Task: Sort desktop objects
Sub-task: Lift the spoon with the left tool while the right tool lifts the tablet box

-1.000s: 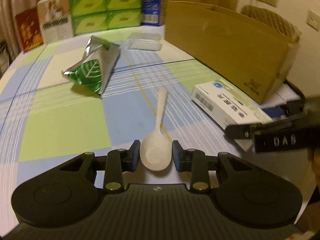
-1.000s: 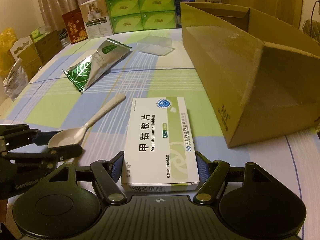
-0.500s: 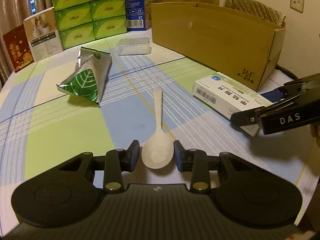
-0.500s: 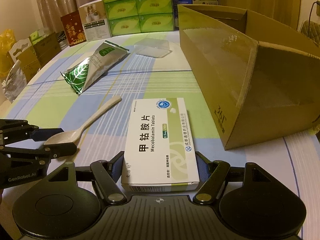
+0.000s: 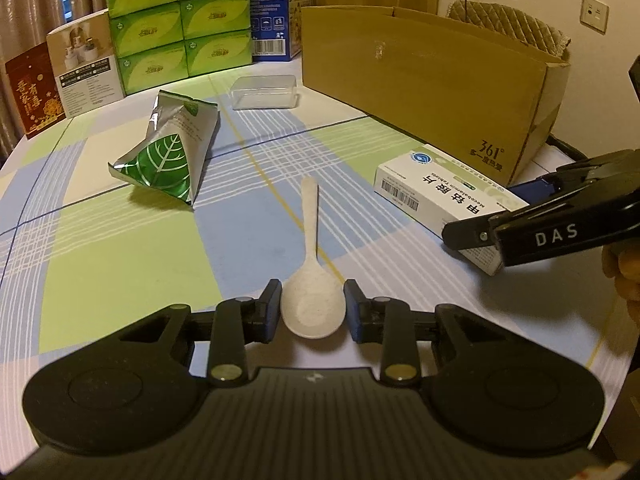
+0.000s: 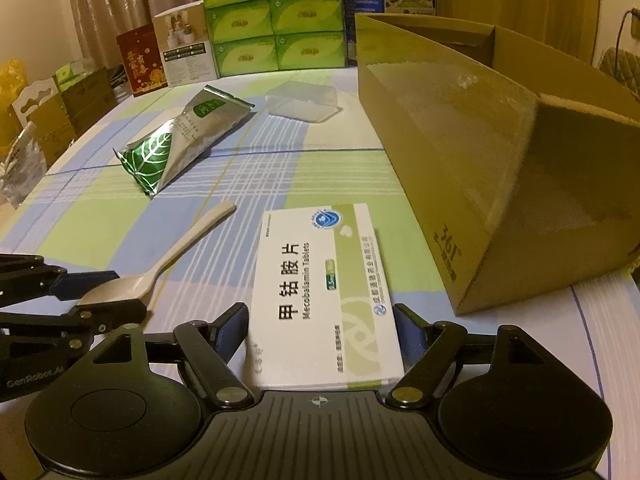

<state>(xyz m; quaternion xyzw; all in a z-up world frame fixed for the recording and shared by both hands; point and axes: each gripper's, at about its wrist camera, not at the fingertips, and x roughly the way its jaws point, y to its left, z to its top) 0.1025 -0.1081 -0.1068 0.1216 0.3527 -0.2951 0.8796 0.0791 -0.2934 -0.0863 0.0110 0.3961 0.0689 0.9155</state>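
Observation:
My left gripper [image 5: 313,306] is shut on the bowl of a cream plastic spoon [image 5: 311,280], whose handle points away over the checked tablecloth; the spoon also shows in the right wrist view [image 6: 160,268]. My right gripper [image 6: 322,330] is shut on the near end of a white and green tablet box [image 6: 324,292], held slightly tilted above the cloth. The box also shows at the right of the left wrist view [image 5: 444,196]. An open brown cardboard carton [image 6: 500,152] stands just right of the box.
A green and silver foil pouch [image 5: 172,156] lies left of centre. A clear plastic lid [image 5: 266,92] lies at the back. Green tissue boxes [image 5: 180,20] and other cartons line the far edge. The table's edge is near on the right [image 6: 600,340].
The tablet box has risen and tilted slightly in my right gripper. My left gripper has lifted a little with the spoon, so the view has steadied and widened.

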